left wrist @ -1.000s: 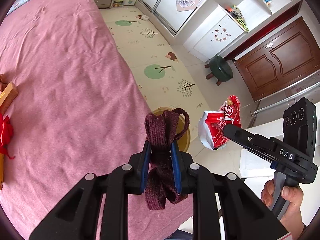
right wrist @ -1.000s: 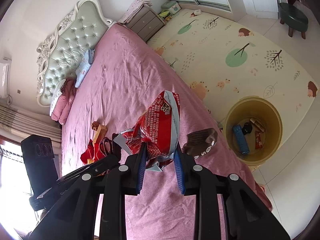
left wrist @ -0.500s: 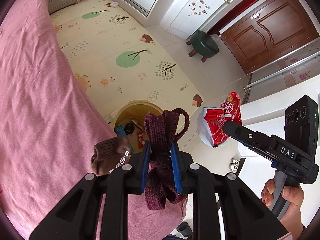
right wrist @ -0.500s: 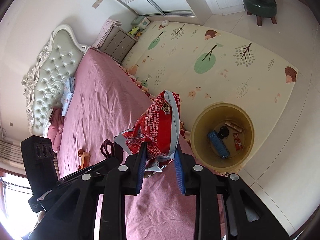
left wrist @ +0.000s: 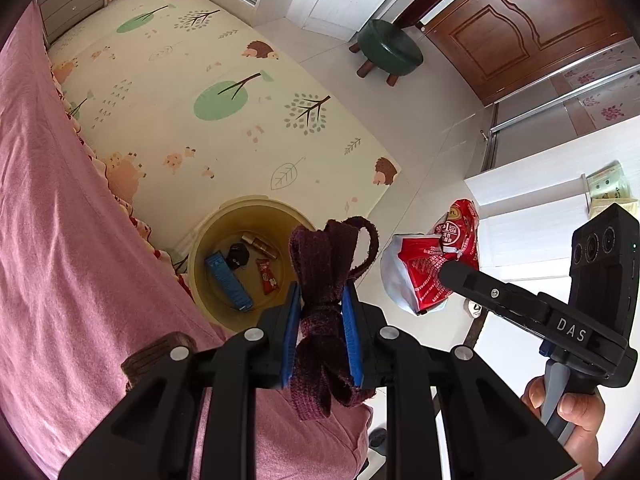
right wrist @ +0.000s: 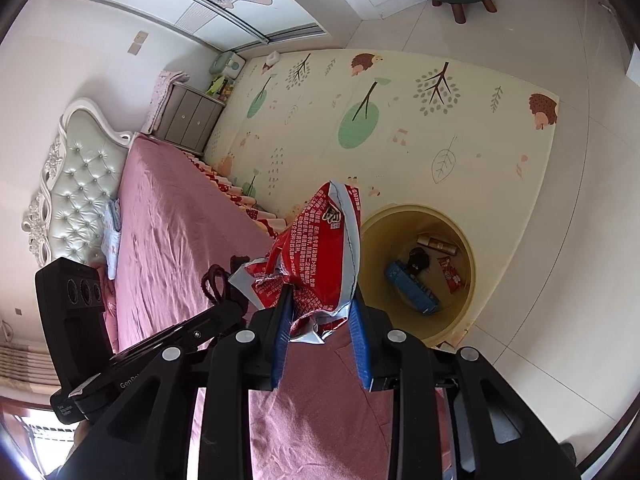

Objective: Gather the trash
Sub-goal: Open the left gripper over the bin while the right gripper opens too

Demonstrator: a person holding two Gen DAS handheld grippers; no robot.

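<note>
Hovering beside a pink-sheeted bed (left wrist: 48, 240), the left gripper (left wrist: 320, 332) is clamping a dark maroon knitted cloth strip (left wrist: 320, 276), while the right gripper (right wrist: 320, 336) is pinching a crumpled red foil snack wrapper (right wrist: 320, 256) near a round yellow plastic bin (right wrist: 470, 256) on the floor.

The yellow bin (left wrist: 200, 248) stands on the floor just beside the edge of the bed (left wrist: 60, 240), and its mouth is open from above. Inside lie a blue box (left wrist: 228, 280), a red sachet (left wrist: 267, 276), a small tube (left wrist: 258, 245) and a dark thing (left wrist: 237, 257), with bare bottom between them. The play mat (left wrist: 224, 92) far of the bin is free. The green stool (left wrist: 390, 48) stands well apart.
</note>
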